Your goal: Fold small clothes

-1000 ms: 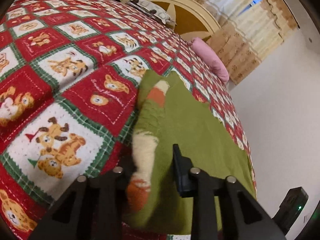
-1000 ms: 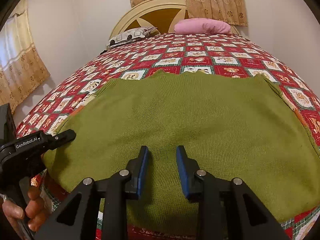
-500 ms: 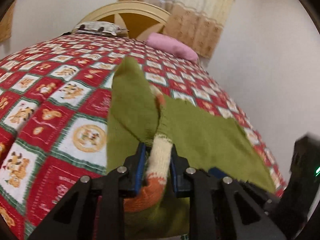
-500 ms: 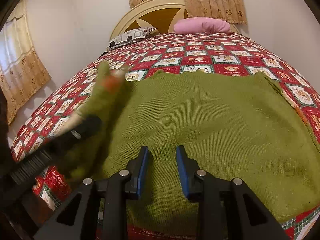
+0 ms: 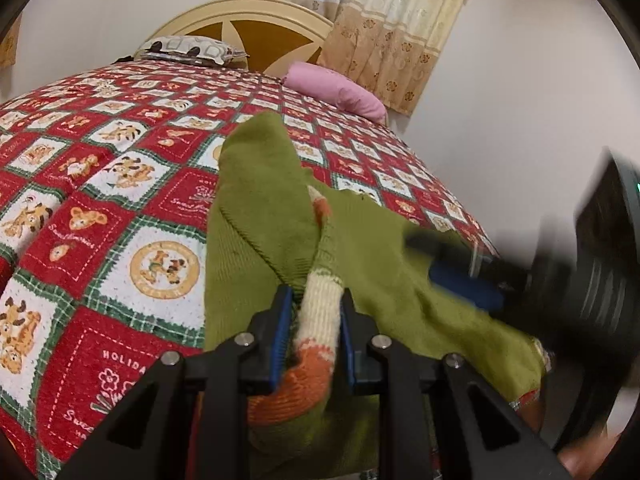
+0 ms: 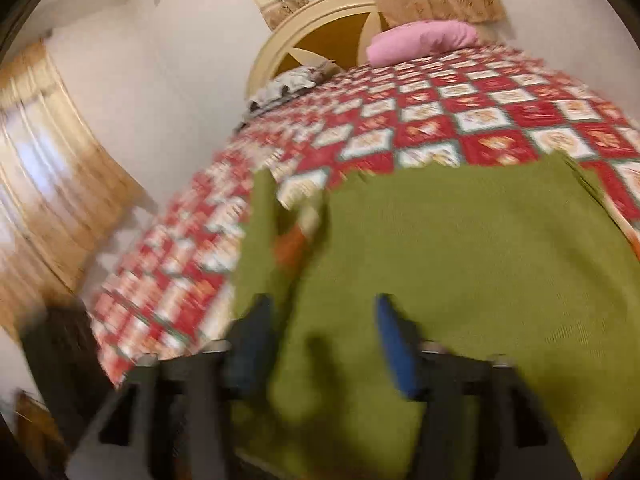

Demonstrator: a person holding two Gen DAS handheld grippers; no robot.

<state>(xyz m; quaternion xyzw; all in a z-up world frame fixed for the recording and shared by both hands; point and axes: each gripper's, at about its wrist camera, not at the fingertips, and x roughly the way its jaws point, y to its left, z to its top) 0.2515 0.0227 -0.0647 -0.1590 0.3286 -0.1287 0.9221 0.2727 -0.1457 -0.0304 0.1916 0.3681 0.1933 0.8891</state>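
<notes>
A green knitted sweater (image 6: pixel 480 248) lies spread on the red checked quilt (image 5: pixel 120 200) near the bed's front edge. My left gripper (image 5: pixel 316 312) is shut on its cream and orange sleeve cuff (image 5: pixel 320 308), and the sleeve (image 5: pixel 260 184) is lifted and folded over towards the body. My right gripper (image 6: pixel 324 344) hovers low over the sweater's hem, blurred by motion. Its jaws are opening wide, and the cloth between them is not pinched. From the left wrist camera the right gripper (image 5: pixel 452 264) shows as a blur at the right, over the green cloth.
A pink pillow (image 5: pixel 340 92) and a patterned pillow (image 5: pixel 188 48) lie by the cream headboard (image 5: pixel 256 20). Curtains (image 6: pixel 52 184) hang to the left of the bed, and more curtains (image 5: pixel 384 32) behind it. A white wall (image 5: pixel 500 140) runs along its right side.
The left gripper closed on the cuff and carried the sleeve over the sweater, then held still. The right gripper's jaws have sprung apart and it has lifted and swung left.
</notes>
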